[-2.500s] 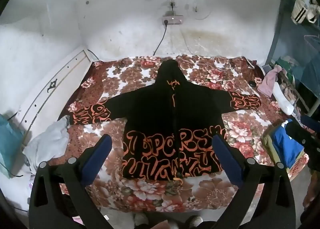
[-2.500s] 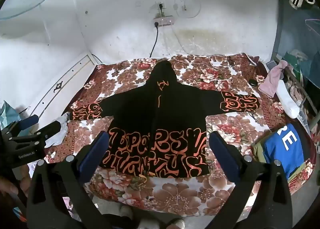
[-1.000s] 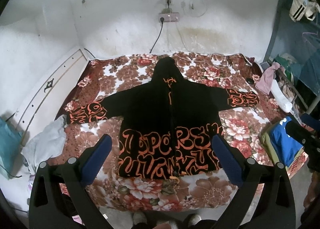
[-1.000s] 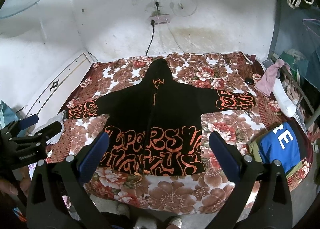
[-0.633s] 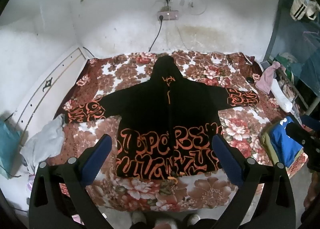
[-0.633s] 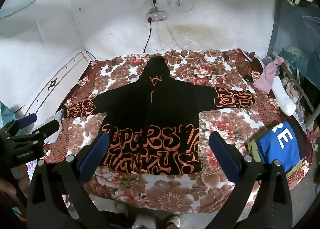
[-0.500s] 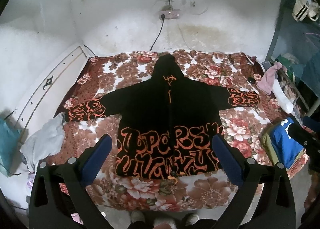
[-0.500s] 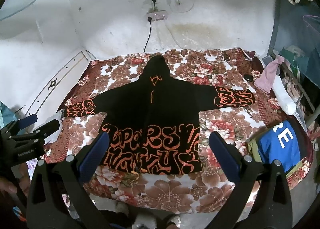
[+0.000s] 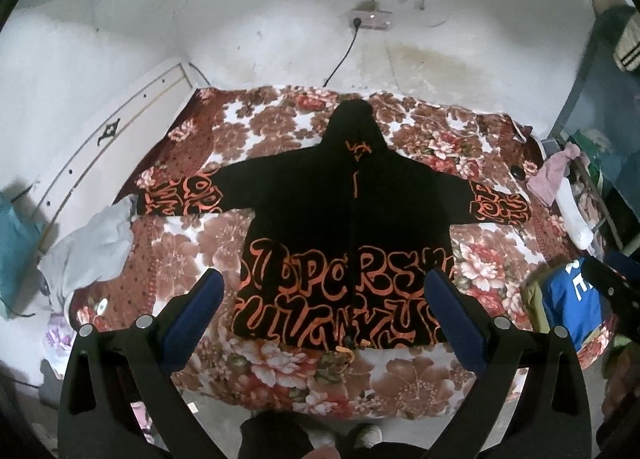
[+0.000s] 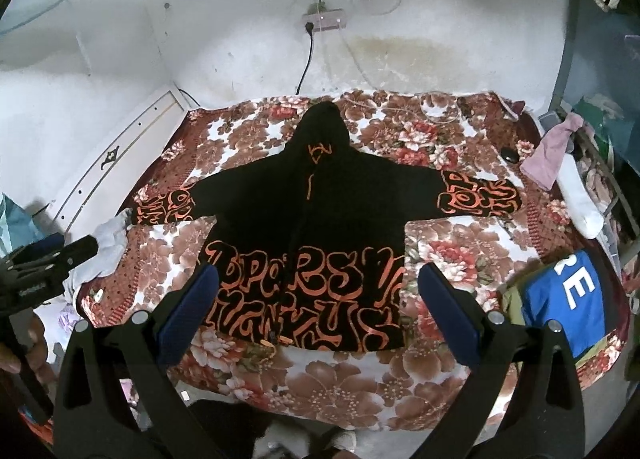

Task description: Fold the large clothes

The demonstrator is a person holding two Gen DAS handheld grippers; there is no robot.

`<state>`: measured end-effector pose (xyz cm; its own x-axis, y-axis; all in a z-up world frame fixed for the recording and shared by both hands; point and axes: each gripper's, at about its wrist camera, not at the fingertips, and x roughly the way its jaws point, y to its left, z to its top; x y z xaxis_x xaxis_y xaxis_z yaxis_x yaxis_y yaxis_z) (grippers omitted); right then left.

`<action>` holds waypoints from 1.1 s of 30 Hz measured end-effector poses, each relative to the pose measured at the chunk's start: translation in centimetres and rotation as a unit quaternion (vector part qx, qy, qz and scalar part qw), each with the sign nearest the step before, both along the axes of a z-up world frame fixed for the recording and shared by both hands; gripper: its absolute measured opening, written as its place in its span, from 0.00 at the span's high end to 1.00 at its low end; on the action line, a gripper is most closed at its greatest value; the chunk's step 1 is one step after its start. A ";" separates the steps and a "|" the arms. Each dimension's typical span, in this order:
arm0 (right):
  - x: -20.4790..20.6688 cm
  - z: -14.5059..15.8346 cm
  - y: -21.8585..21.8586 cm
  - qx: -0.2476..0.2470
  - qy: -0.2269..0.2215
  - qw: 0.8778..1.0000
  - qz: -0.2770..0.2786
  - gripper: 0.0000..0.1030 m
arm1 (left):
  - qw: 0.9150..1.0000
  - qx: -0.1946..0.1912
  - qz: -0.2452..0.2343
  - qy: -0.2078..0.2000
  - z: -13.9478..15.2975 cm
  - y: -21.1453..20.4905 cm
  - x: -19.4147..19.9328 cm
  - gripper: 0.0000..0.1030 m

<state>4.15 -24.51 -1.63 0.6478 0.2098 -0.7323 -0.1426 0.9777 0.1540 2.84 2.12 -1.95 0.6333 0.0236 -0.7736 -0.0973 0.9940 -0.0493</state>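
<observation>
A black hooded jacket point(image 9: 340, 219) point(image 10: 308, 215) with orange lettering lies flat and face up on the floral bedspread point(image 9: 420, 375) point(image 10: 352, 379), sleeves spread to both sides and hood toward the wall. My left gripper point(image 9: 324, 299) hovers open above the near edge of the bed, its blue pads point(image 9: 192, 319) apart and empty. My right gripper point(image 10: 316, 295) is likewise open and empty, held high over the jacket's hem. Each gripper shows at the edge of the other's view.
A white cloth point(image 9: 88, 251) hangs off the bed's left edge. A folded blue garment point(image 10: 568, 299) sits at the right front corner, with a pink cloth point(image 10: 552, 155) and white bottle point(image 10: 580, 203) behind it. A person's feet point(image 9: 340, 435) stand at the bed's foot. A cable point(image 10: 306, 59) drops from a wall socket.
Both grippers have drifted slightly with small shifts in view; the jacket lies as before and both grippers stay open.
</observation>
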 end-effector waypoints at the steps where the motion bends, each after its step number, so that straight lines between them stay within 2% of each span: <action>1: 0.5 -0.2 0.4 -0.002 0.001 1.000 0.000 0.05 | 1.000 0.000 0.000 -0.002 -0.1 0.6 0.4 0.05; 4: 2.6 -1.0 2.4 -0.015 0.007 1.000 -0.004 0.05 | 1.000 0.007 -0.001 -0.008 -0.9 3.1 2.3 0.05; 9: 6.5 -2.0 6.9 -0.027 0.012 0.999 -0.015 0.05 | 1.000 -0.015 -0.007 0.000 -3.1 8.7 7.0 0.05; 12: 9.4 -2.6 10.5 -0.034 0.024 0.999 -0.027 0.04 | 0.999 -0.033 -0.027 0.020 -4.7 12.6 10.2 0.05; 15: 11.9 -3.1 14.2 -0.045 0.036 0.998 -0.023 0.05 | 0.998 -0.040 -0.022 0.039 -5.8 16.2 12.3 0.05; 17: 13.3 -3.4 16.7 -0.060 0.039 0.997 -0.016 0.05 | 0.995 -0.069 -0.038 0.061 -6.9 19.2 14.2 0.05; 24: 17.3 -4.6 24.8 -0.082 0.056 0.995 -0.003 0.05 | 0.995 -0.070 -0.016 0.070 -10.3 27.0 18.5 0.05; 28: 19.2 -6.0 28.1 -0.100 0.071 0.992 0.003 0.05 | 0.991 -0.110 0.001 0.074 -13.3 31.4 20.7 0.05; 33: 22.1 -9.3 33.0 -0.138 0.078 0.986 0.054 0.05 | 0.980 -0.178 0.050 0.076 -17.5 36.6 22.6 0.05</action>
